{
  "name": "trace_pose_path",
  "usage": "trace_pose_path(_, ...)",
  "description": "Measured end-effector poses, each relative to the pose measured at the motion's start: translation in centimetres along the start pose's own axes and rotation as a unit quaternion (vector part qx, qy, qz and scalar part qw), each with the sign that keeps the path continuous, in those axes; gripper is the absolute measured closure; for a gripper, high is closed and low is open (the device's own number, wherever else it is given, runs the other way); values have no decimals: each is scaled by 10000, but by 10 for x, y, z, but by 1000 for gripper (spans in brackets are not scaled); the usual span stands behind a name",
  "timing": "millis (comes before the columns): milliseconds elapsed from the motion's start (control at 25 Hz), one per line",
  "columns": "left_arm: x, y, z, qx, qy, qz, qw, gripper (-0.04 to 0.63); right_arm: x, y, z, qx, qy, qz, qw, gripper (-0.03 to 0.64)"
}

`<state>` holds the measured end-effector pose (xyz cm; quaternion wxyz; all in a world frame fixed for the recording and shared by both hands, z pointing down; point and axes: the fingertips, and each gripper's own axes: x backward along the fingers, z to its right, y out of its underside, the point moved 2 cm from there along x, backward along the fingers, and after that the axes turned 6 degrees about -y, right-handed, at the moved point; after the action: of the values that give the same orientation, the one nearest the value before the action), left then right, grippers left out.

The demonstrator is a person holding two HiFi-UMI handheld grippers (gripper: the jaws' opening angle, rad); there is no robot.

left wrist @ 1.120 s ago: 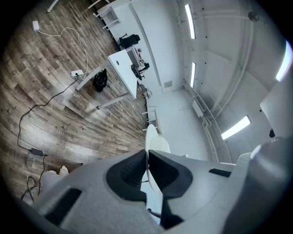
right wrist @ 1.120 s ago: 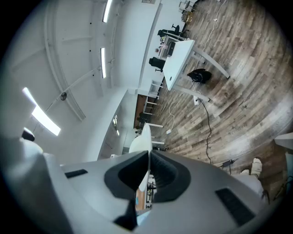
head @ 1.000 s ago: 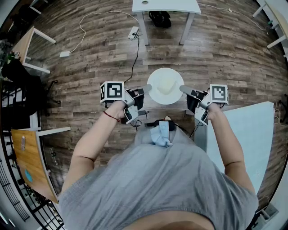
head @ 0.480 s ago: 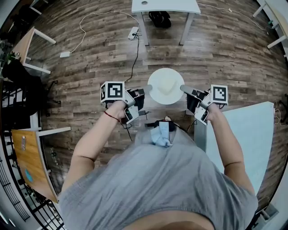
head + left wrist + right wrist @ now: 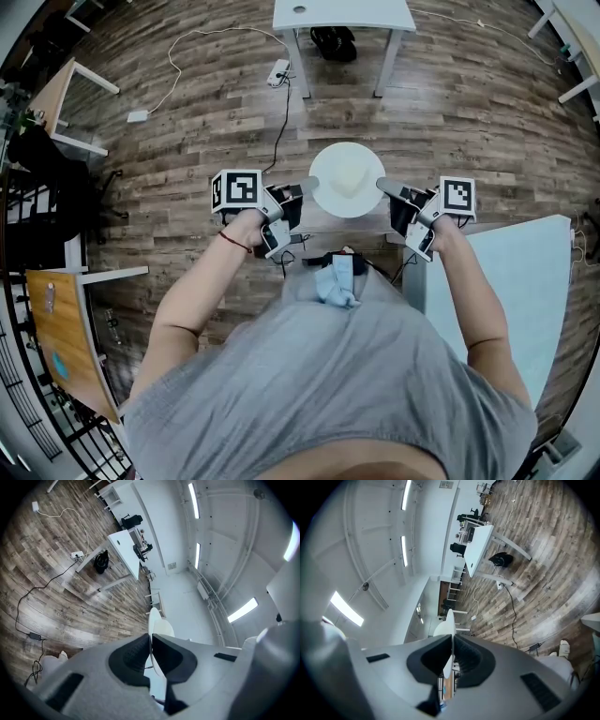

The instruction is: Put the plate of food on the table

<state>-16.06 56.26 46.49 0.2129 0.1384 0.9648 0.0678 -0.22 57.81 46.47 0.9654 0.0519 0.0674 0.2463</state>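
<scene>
A round white plate (image 5: 347, 179) with a pale mound of food on it hangs in the air in front of the person, above the wooden floor. My left gripper (image 5: 308, 185) is shut on the plate's left rim and my right gripper (image 5: 382, 185) is shut on its right rim. In the left gripper view the thin plate edge (image 5: 153, 620) runs between the dark pads of the left gripper (image 5: 150, 654). The right gripper view shows the plate edge (image 5: 448, 620) pinched in the right gripper (image 5: 452, 657) the same way.
A white table (image 5: 344, 16) stands ahead with a black bag (image 5: 333, 39) under it. A power strip (image 5: 278, 68) and cables lie on the floor to its left. A pale blue-topped table (image 5: 516, 281) is at my right; a wooden chair (image 5: 58, 323) stands at my left.
The plate and both grippers have drifted very slightly forward and right; both grips are unchanged.
</scene>
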Motion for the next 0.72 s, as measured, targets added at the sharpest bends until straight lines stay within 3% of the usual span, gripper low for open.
trace_pose_path(240,-19,-5,6,21,-63,25,10000,565,11,-19,5,18,45,5,10000,580)
trace_pose_path(440,-42,-57,21,207,-146,-117,9996,565,-3,-76,-5,-225,76,33,9997,580)
trace_pose_path(720,-57,-75,12,155,9,-195,9997,565,-8,-90,6,-210,168,151,9995,580)
